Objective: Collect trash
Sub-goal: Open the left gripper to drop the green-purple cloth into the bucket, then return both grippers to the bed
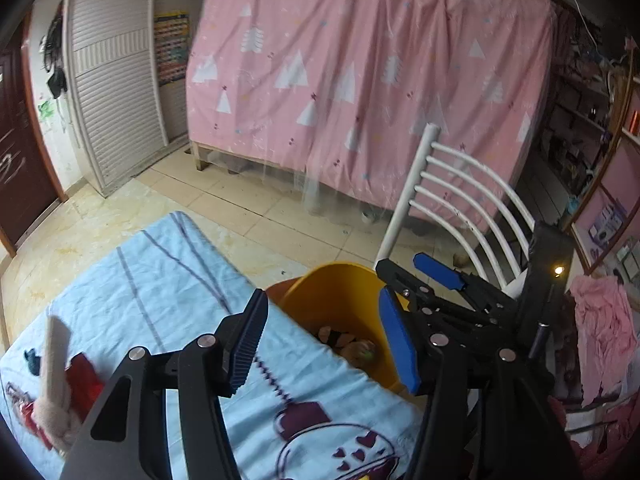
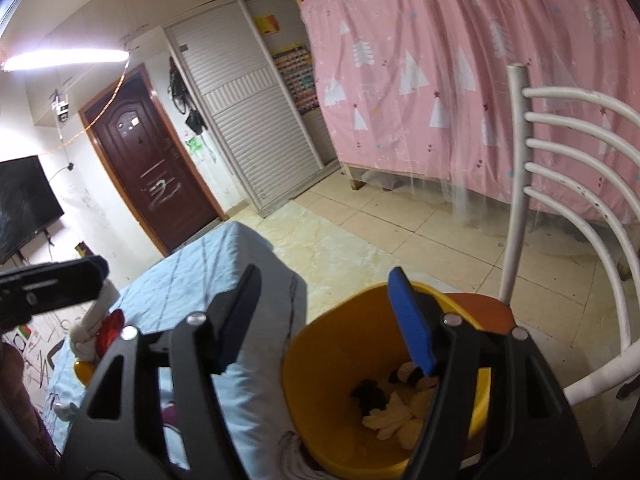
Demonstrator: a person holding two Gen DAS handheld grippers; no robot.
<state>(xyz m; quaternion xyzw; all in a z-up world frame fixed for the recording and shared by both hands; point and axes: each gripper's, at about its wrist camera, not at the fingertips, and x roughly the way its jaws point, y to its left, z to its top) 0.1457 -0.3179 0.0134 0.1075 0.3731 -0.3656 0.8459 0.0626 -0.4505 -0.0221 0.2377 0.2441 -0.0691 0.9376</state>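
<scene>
Pink cloth printed with white trees drapes one tall bed frame along the far wall, above a pale tiled floor, with one slatted wardrobe and one dark brown door further along. Nearer, a surface spread with a light blue sheet carries a small pile of things at its near end: one pale rope-like knotted piece and something red beside it (what the red thing is I cannot tell). One white chair with a slatted back stands beside the sheet, and on its seat sits one yellow bucket, touching the edge of the sheet.

Inside the bucket lies the trash: crumpled pale paper or tissue, one dark clump, and one striped scrap, all loose on the bottom.

Two tools are in view. The left tool hangs over the sheet's edge and the bucket's rim, its blue-padded fingers spread apart with nothing between them. The right tool is poised above the bucket's mouth, likewise released and empty, one blue pad over the rim.
</scene>
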